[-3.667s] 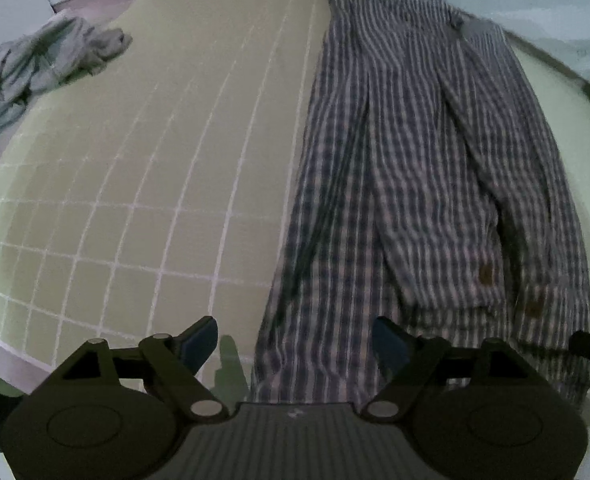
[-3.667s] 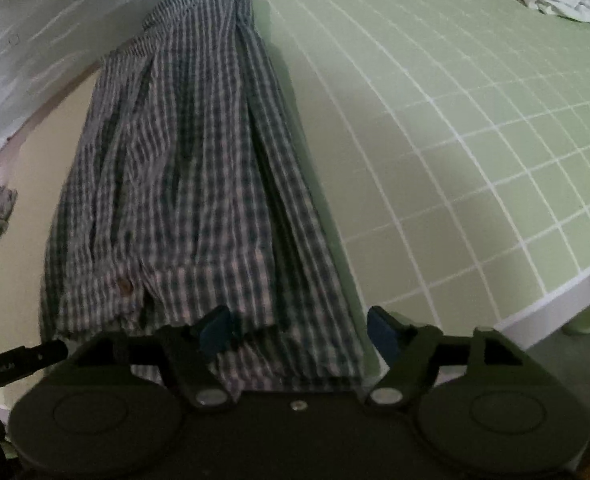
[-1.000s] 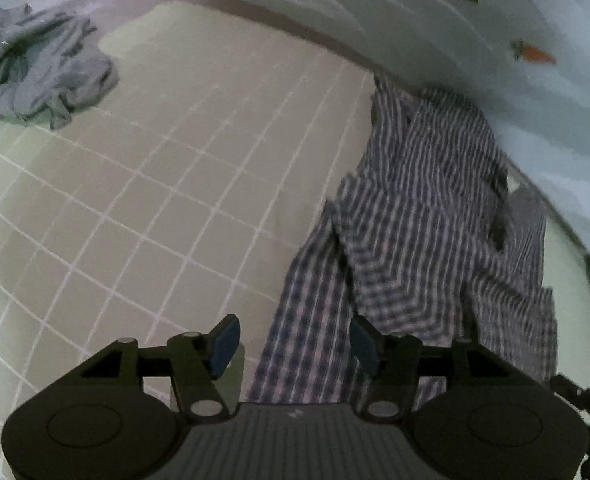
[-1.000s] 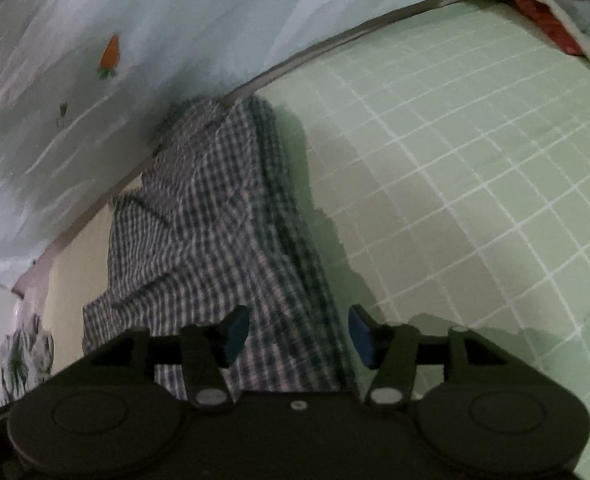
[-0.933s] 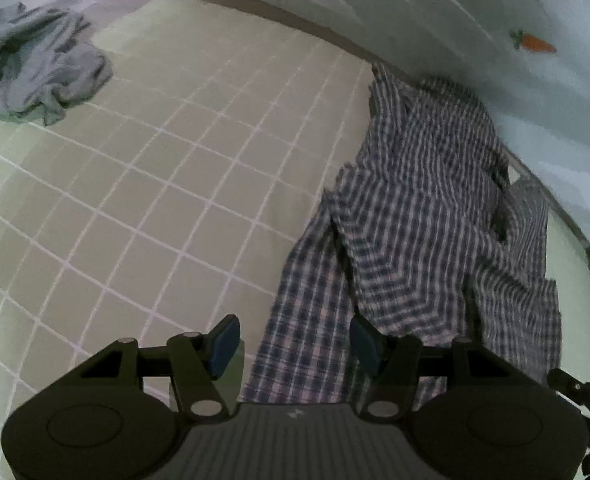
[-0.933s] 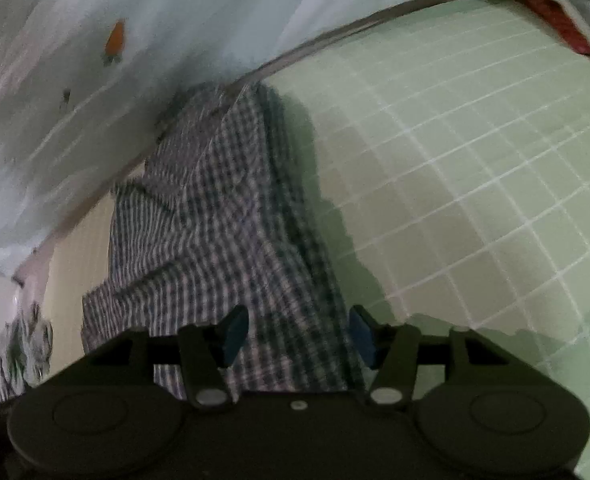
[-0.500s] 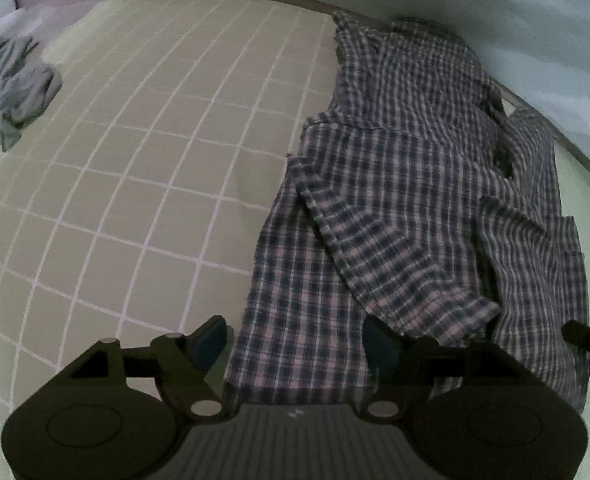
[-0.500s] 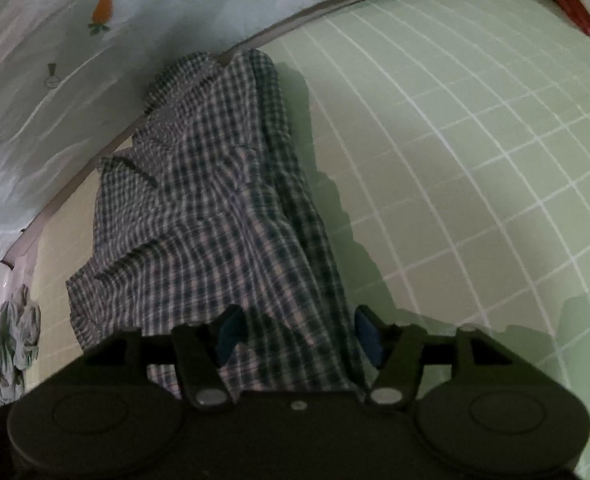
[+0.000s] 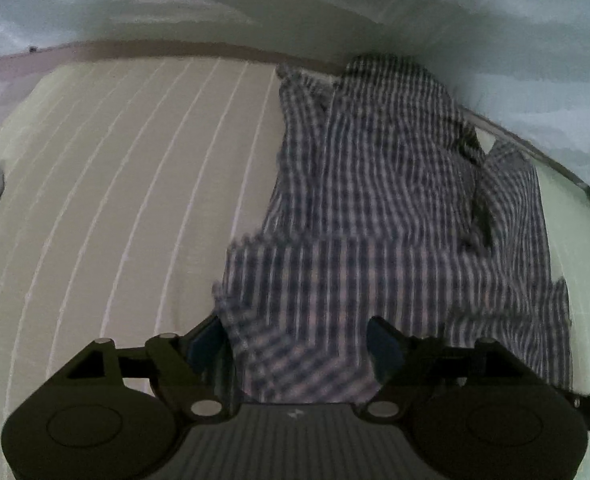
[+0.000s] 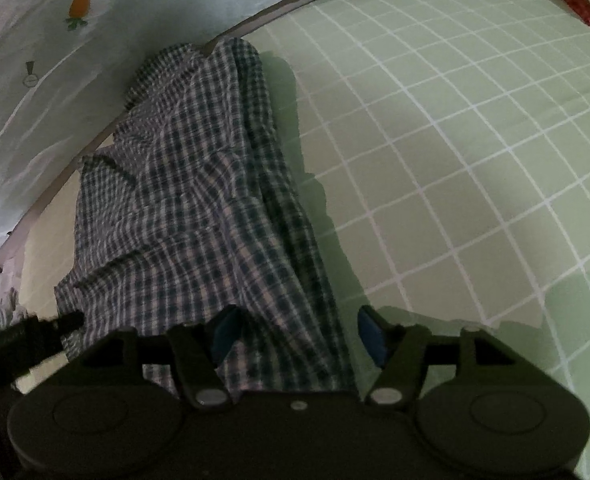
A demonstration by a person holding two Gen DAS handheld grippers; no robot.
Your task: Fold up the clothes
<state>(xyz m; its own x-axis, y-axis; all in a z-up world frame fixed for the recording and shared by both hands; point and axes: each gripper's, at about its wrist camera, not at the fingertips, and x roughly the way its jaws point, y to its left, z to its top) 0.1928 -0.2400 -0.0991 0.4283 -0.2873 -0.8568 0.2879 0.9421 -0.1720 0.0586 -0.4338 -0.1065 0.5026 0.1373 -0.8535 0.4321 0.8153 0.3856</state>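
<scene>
both tools, left tool (image 9: 297,344) and right tool (image 10: 297,334), gape over the plaid shirt (image 9: 375,208), right's jaws widening, gripping nothing.

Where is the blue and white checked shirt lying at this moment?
The blue and white checked shirt lies on the green grid-patterned sheet; its far end touches the pale carrot-print cloth, and its near edge is by both grippers.

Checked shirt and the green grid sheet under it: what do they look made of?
Checked shirt: thin woven cloth, likely cotton, matte; it creases and drapes softly. Green grid sheet: smooth matte fabric with printed white lines, lying flat; the fibre cannot be told.
</scene>
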